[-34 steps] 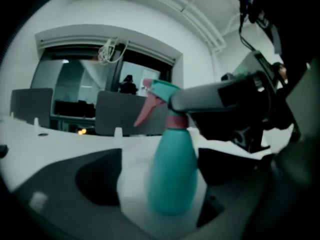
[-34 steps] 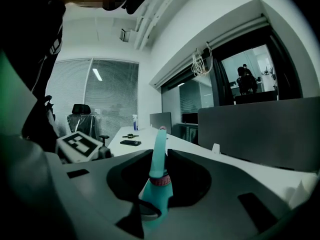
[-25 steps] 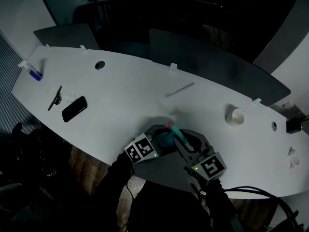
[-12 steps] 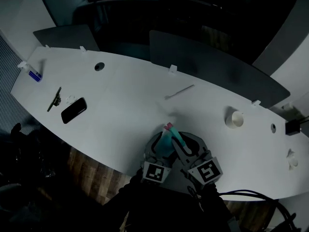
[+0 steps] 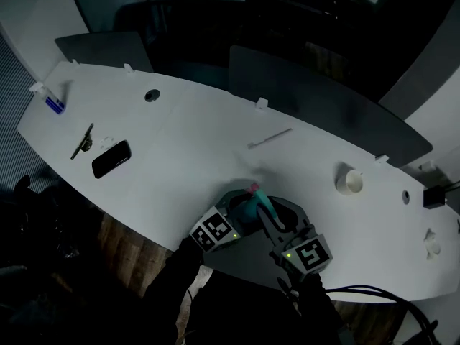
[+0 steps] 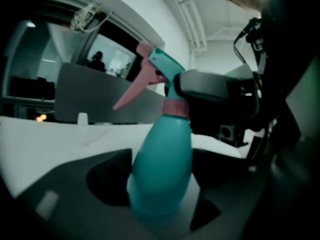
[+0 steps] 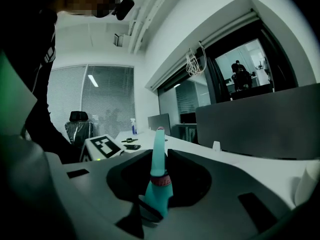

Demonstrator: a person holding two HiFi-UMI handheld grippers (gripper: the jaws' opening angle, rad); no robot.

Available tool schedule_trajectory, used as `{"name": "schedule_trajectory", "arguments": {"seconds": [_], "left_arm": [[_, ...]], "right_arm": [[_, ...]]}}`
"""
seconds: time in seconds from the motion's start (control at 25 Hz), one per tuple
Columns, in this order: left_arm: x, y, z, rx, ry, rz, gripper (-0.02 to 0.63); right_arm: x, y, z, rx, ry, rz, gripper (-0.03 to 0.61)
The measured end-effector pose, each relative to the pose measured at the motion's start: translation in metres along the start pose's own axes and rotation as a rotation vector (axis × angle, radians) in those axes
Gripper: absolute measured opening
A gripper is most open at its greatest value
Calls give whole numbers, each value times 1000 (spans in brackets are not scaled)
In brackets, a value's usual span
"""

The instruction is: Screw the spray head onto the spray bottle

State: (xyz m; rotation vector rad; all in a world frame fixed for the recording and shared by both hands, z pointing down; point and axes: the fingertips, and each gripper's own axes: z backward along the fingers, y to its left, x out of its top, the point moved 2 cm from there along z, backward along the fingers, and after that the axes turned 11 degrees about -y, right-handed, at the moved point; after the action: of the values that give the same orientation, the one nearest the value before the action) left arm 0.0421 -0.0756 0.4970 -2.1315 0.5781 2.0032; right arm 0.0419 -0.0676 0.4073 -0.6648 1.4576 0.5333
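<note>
A teal spray bottle (image 5: 246,210) stands upright near the white table's (image 5: 180,135) front edge, with the teal spray head (image 5: 259,196) and its pink trigger on top. My left gripper (image 5: 239,217) has the bottle body (image 6: 162,169) between its jaws; they touch both sides and are opening. From the right, my right gripper (image 5: 267,213) is shut on the spray head (image 7: 159,164), just above the pink collar (image 7: 161,180). In the left gripper view the right gripper's dark jaw (image 6: 215,91) covers the back of the head (image 6: 160,66).
A black phone (image 5: 111,159) and a small dark tool (image 5: 82,144) lie at the far left, a thin white tube (image 5: 269,136) at mid-table, a white roll (image 5: 350,180) to the right. Grey dividers (image 5: 316,103) line the far edge. The table's front edge runs just beneath the grippers.
The left gripper's marker cube swung in toward the person half a second ago and is now back out to the left. The bottle and right gripper stayed in place.
</note>
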Motion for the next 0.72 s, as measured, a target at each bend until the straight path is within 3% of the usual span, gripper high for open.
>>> {"name": "schedule_trajectory", "arguments": {"seconds": [0.16,0.2,0.28,0.36,0.48,0.56,0.64,0.72], "left_arm": [[0,1,12,577,-158,-19,370],[-3,0,13,676,-151,-46,370],[-6,-2,10,727,-120,-84,374],[-5,-3,10,625,-135,-62,376],[4,-4,15,313,-138,-80,394],[0,-4,10,49,-27,-128,399],[-9,-4,1,-165,95,-82,404],[-11,-4,-7,-245,123,-11,395]], "right_arm": [[-1,5,-2,-14,-16,0,92],[-1,7,-2,-14,-17,3,93],[-1,8,-1,-18,-15,6,92],[-1,7,-1,-18,-10,2,92],[-1,9,0,7,-4,2,93],[-1,9,0,25,-3,6,94],[0,10,0,37,6,9,92],[0,6,-1,29,12,-5,94]]}}
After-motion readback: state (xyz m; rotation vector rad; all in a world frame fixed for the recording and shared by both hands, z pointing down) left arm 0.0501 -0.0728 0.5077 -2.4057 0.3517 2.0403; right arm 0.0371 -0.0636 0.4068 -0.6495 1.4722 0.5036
